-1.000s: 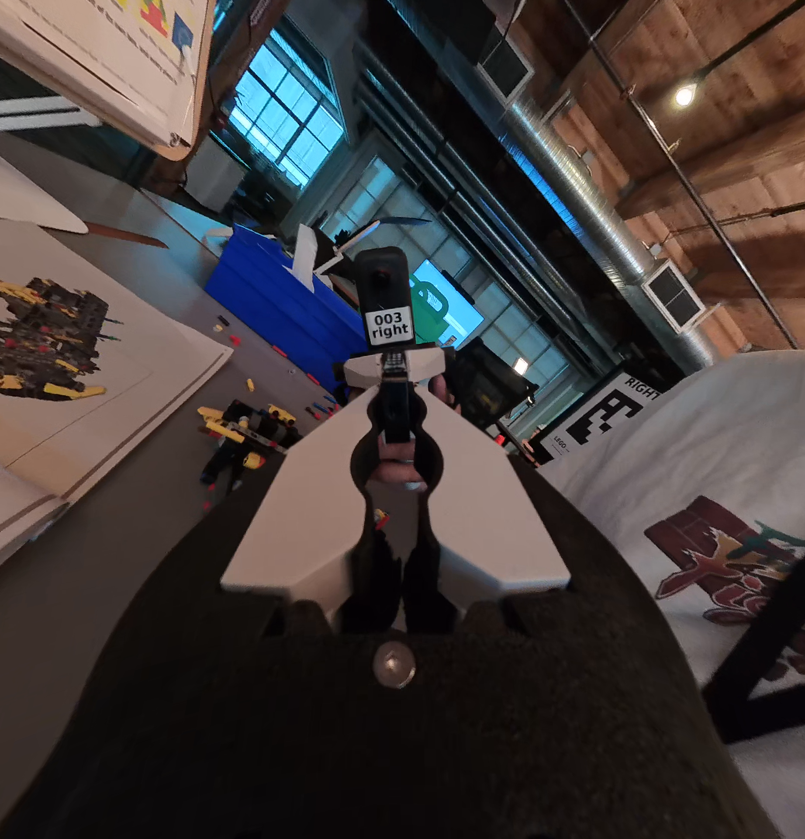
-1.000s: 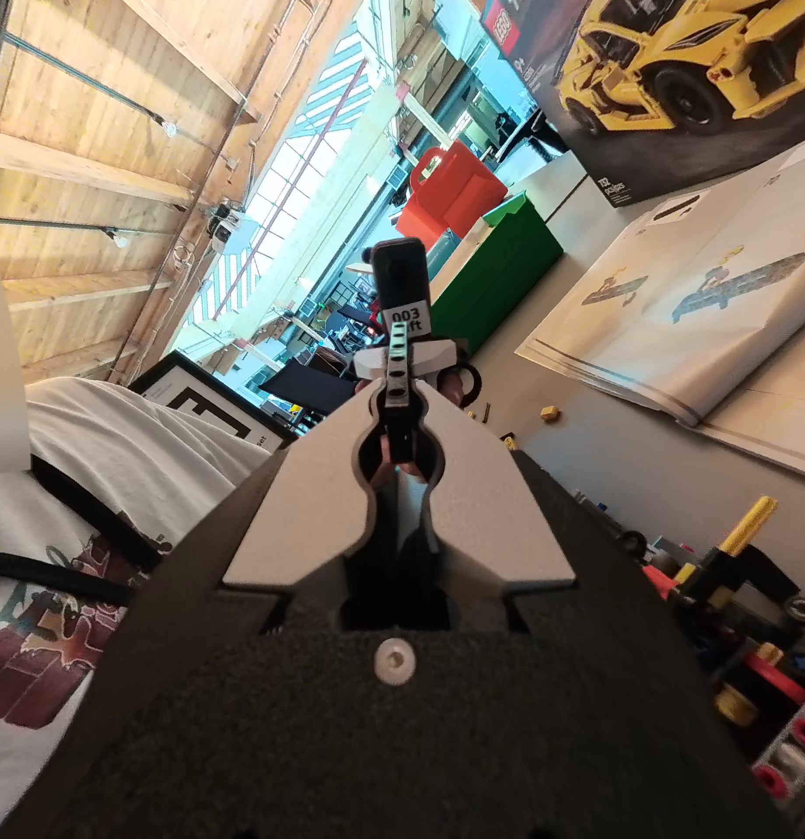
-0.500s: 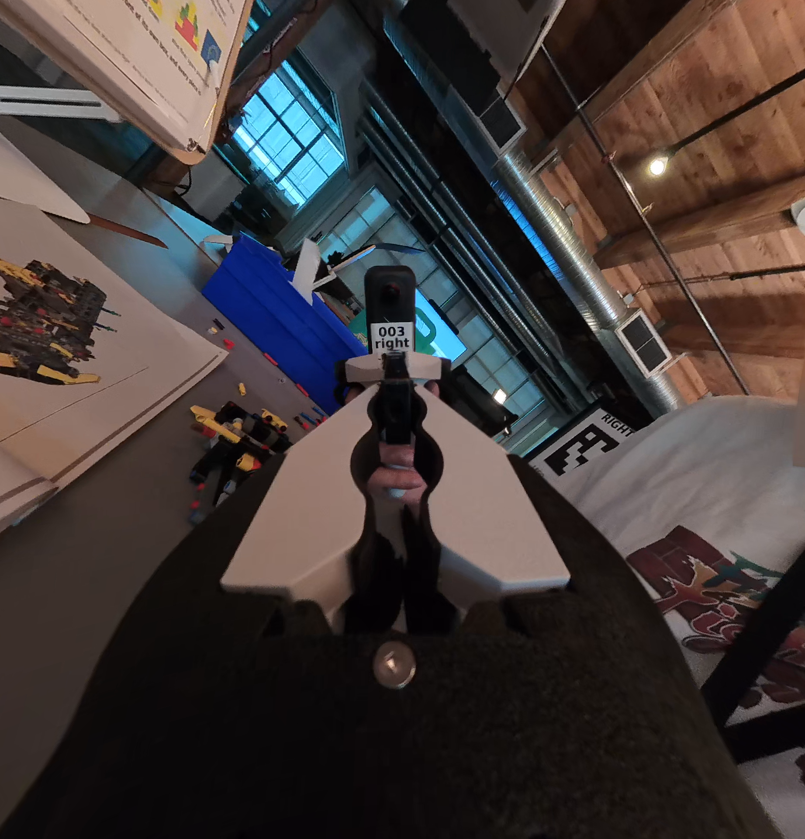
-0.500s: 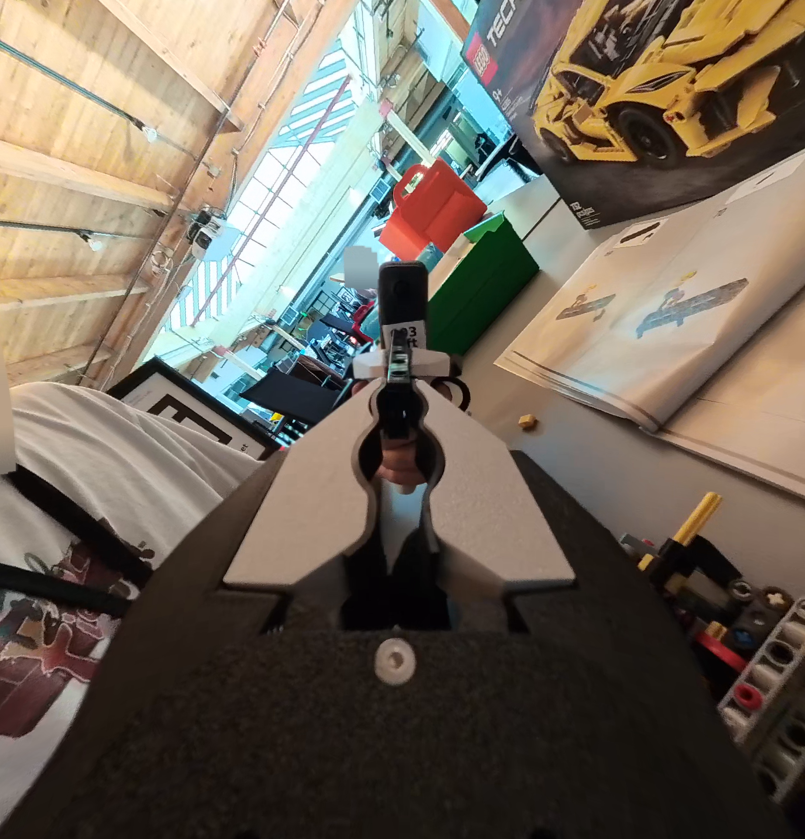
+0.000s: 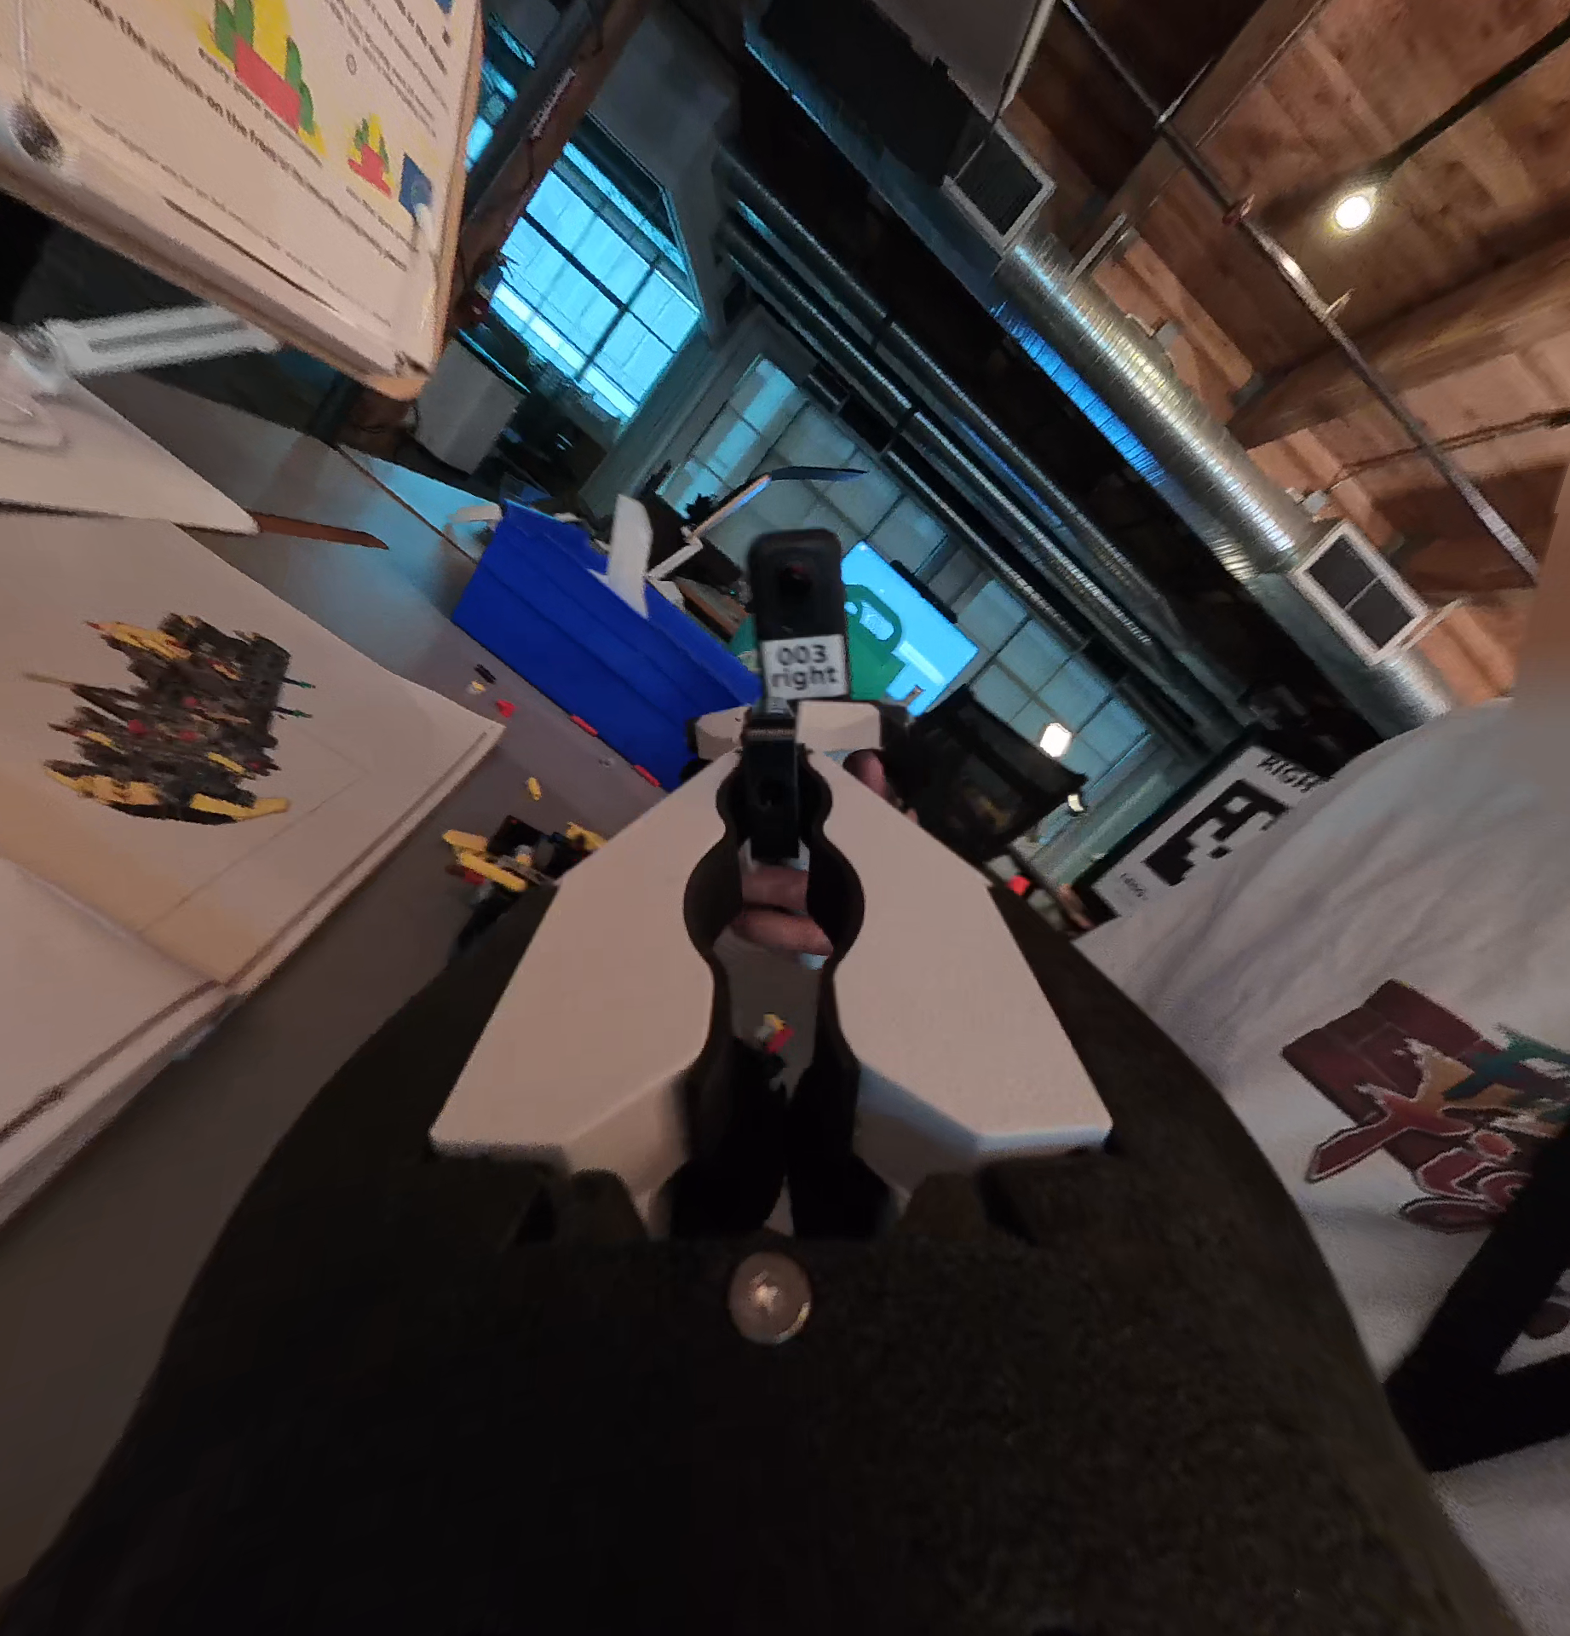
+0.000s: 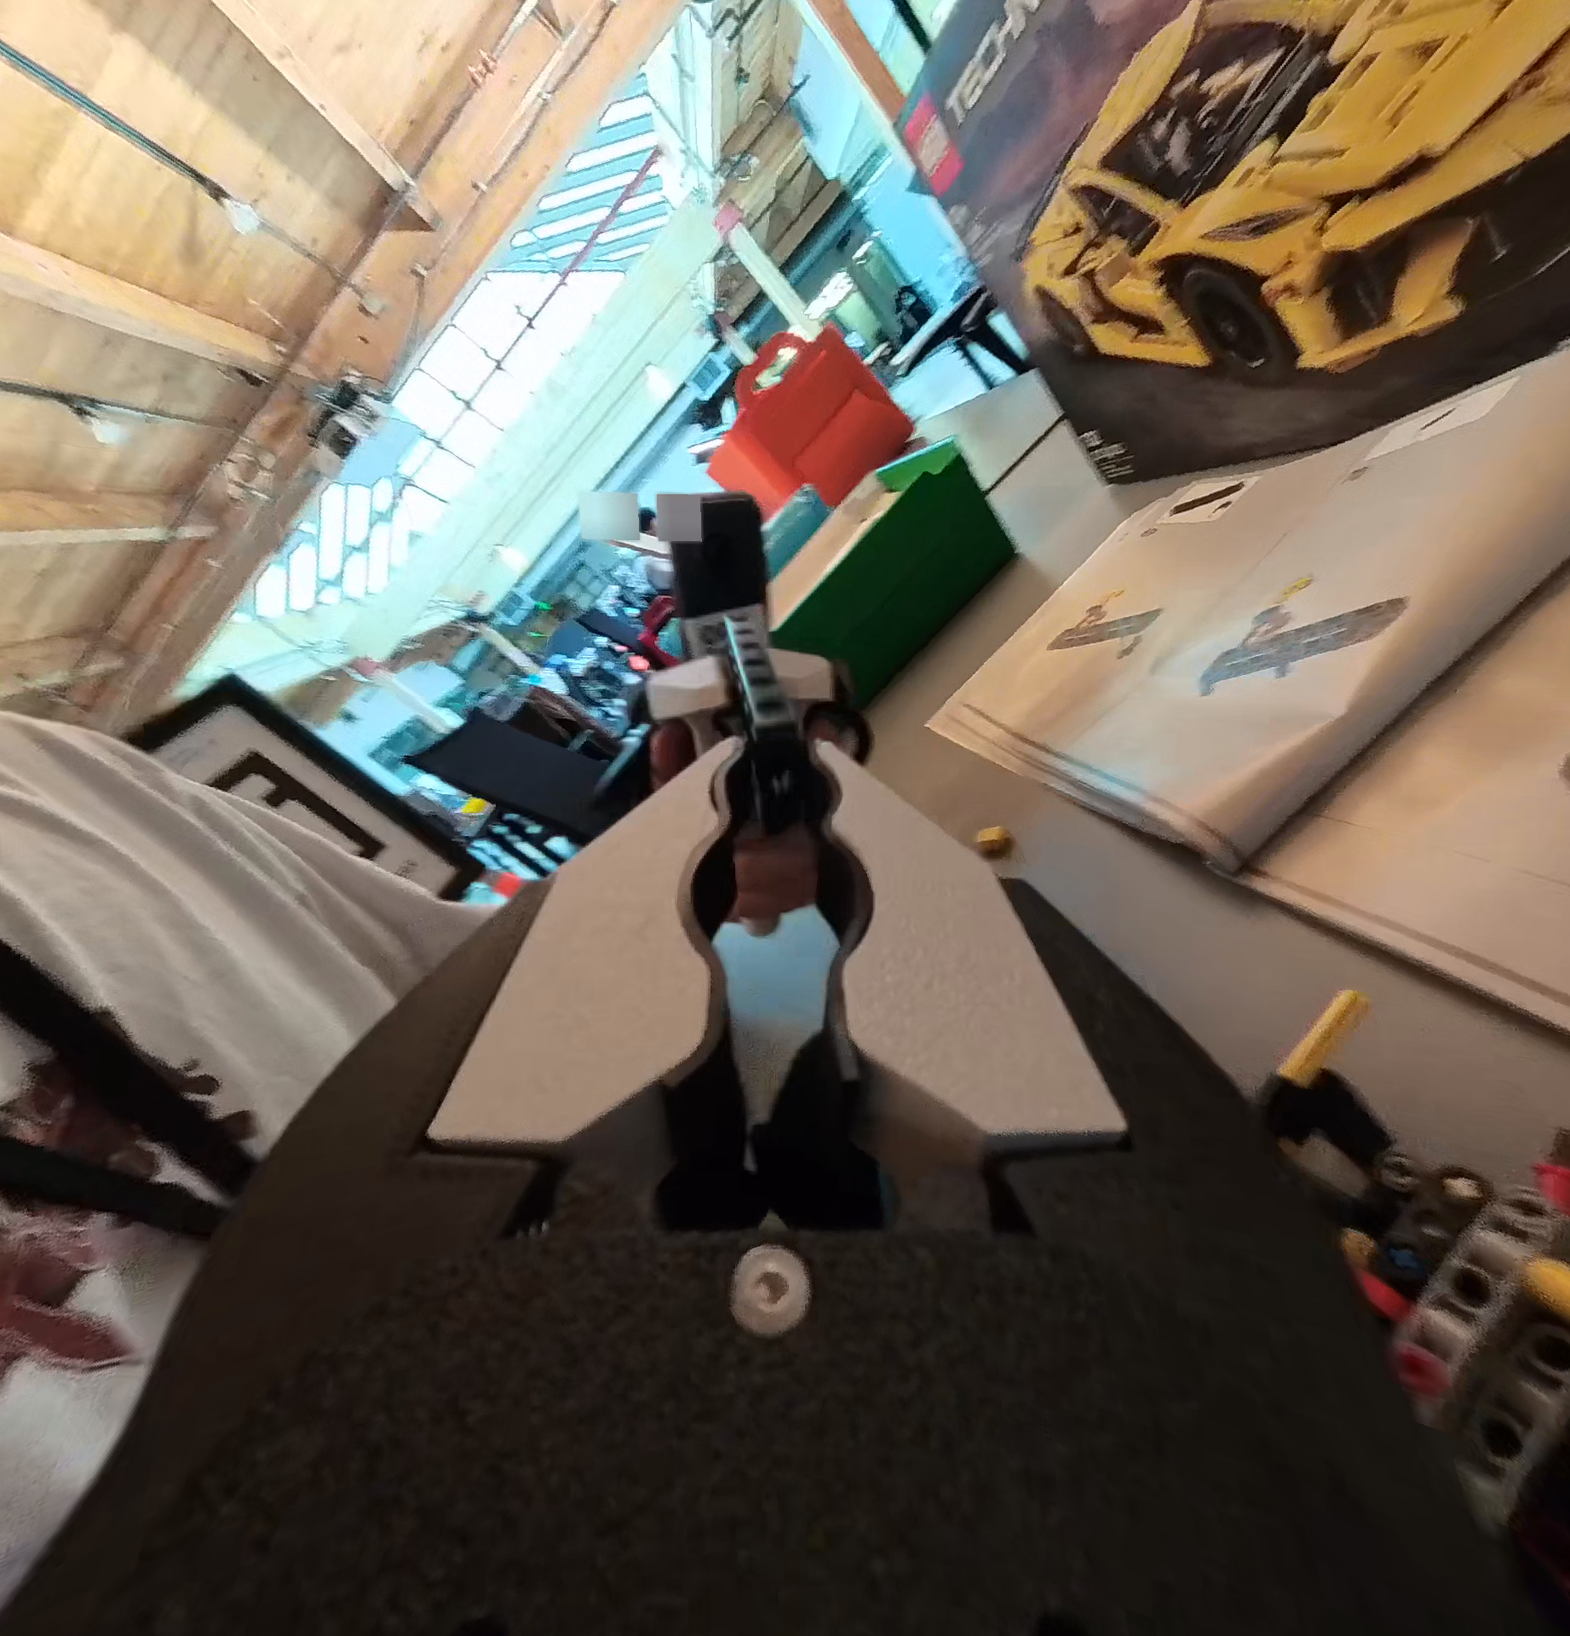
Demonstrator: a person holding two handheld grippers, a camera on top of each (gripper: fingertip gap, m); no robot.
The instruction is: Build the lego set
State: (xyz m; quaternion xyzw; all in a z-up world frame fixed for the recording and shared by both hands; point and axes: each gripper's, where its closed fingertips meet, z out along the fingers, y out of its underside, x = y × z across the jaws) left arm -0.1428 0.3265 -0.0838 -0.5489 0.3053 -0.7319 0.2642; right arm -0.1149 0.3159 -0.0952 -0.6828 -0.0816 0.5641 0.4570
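My left gripper (image 5: 768,783) and my right gripper (image 6: 768,779) point at each other, tip to tip, in the air above the table. Both are shut on a thin black lego beam (image 6: 759,699), which also shows in the left wrist view (image 5: 768,797). In the right wrist view the beam runs slightly tilted from my tips to the left gripper's white fingers (image 6: 688,695). In the left wrist view the right gripper's white fingers (image 5: 839,721) sit just behind the beam. A partly built black and yellow lego model (image 5: 515,854) lies on the grey table, and it also shows in the right wrist view (image 6: 1471,1257).
Open instruction booklets (image 5: 188,708) (image 6: 1250,664) lie on the table. A blue bin (image 5: 586,655), a green bin (image 6: 896,575), a red bin (image 6: 808,425) and the set's box (image 6: 1250,221) stand at the back. Loose small pieces (image 6: 993,839) are scattered around. A person's white shirt (image 5: 1294,974) is close by. Less than 4 cm separates the two grippers' tips.
Both grippers stay shut on the beam, tip to tip. They have swung together, and the left gripper and beam now look twisted and tilted in the right wrist view.
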